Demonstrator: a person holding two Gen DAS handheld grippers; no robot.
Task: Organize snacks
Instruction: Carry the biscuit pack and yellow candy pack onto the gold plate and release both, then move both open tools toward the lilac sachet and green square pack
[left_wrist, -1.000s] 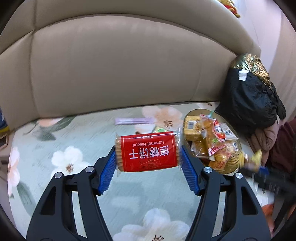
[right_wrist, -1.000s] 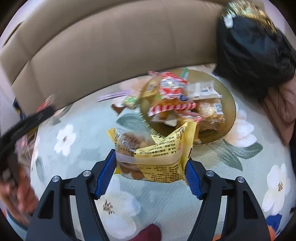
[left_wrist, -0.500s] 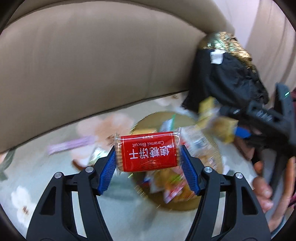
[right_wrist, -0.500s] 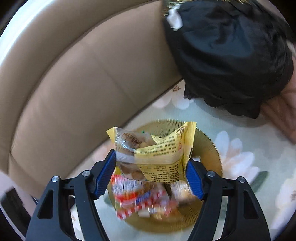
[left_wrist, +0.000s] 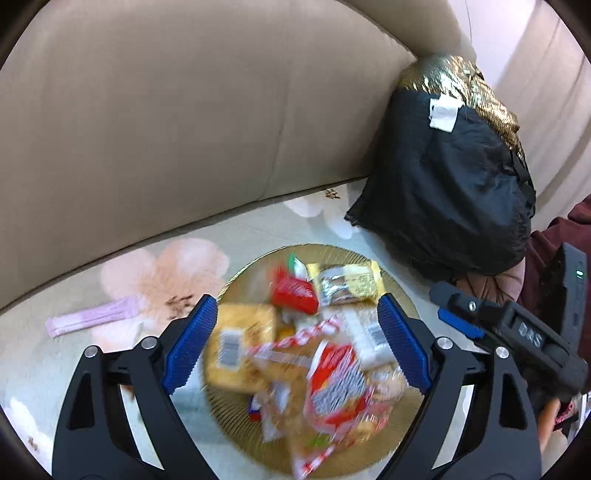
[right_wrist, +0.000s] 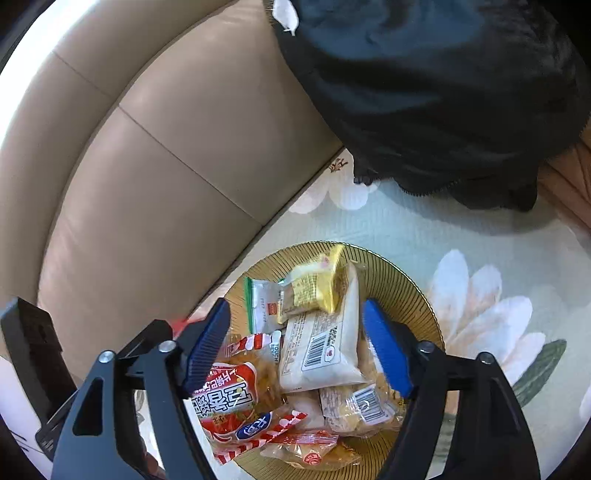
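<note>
A round gold plate (left_wrist: 258, 266) (right_wrist: 406, 295) piled with several wrapped snacks sits on the flowered seat cover. My left gripper (left_wrist: 295, 304) hangs over the pile, its jaws opening and nothing between them. A blurred red biscuit pack (left_wrist: 293, 293) lies on the heap just below its tips. My right gripper (right_wrist: 297, 310) hovers over the same plate from the other side, its jaws opening too and gripping nothing. The yellow snack pack (right_wrist: 314, 284) (left_wrist: 347, 286) rests on the far part of the pile. In the left wrist view, my right gripper's finger (left_wrist: 458, 321) shows beside the plate.
A beige sofa backrest (left_wrist: 184, 129) rises right behind the plate. A black bag with a gold top (left_wrist: 443, 184) (right_wrist: 443, 92) leans in the corner to the right. A pink sachet (left_wrist: 92, 319) lies left of the plate. A hand (left_wrist: 546, 424) shows at the lower right.
Both grippers swung over the plate and opened. The red biscuit pack left the left jaws and the yellow pack left the right jaws; both now lie on the pile.
</note>
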